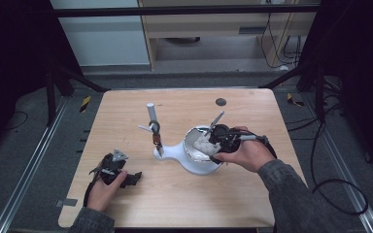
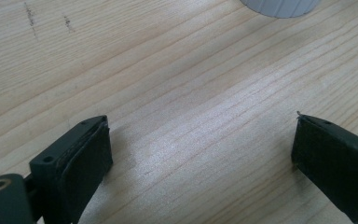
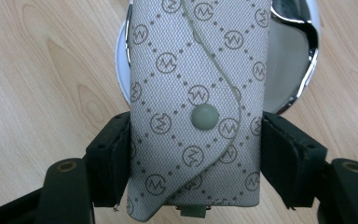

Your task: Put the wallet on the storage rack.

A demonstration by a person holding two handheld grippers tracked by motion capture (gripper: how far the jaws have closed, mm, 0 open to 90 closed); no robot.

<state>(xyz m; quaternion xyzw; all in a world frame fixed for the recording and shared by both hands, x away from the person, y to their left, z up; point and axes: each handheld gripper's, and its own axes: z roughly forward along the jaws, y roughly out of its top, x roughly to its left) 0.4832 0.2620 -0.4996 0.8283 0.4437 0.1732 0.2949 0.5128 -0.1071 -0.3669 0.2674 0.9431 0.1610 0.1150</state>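
Observation:
A grey fabric pouch [image 3: 196, 70] with a diamond pattern and a snap button is clamped across its width between the jaws of my right gripper [image 3: 196, 154]. In the high view the pouch [image 1: 202, 143] hangs over the shiny bowl [image 1: 190, 154] of a white stand, with the right gripper [image 1: 212, 141] just right of it. The bowl's chrome rim [image 3: 303, 51] shows behind the pouch. My left gripper [image 1: 135, 178] rests low on the table at the front left. Its jaws stand wide apart over bare wood [image 2: 200, 154], with nothing between them.
The white stand has an upright post [image 1: 151, 112] with a small dark item hanging from it [image 1: 156, 137]. Its white base edge [image 2: 279, 7] lies ahead of the left gripper. A dark round spot [image 1: 220, 102] marks the far side of the wooden table [image 1: 252, 194].

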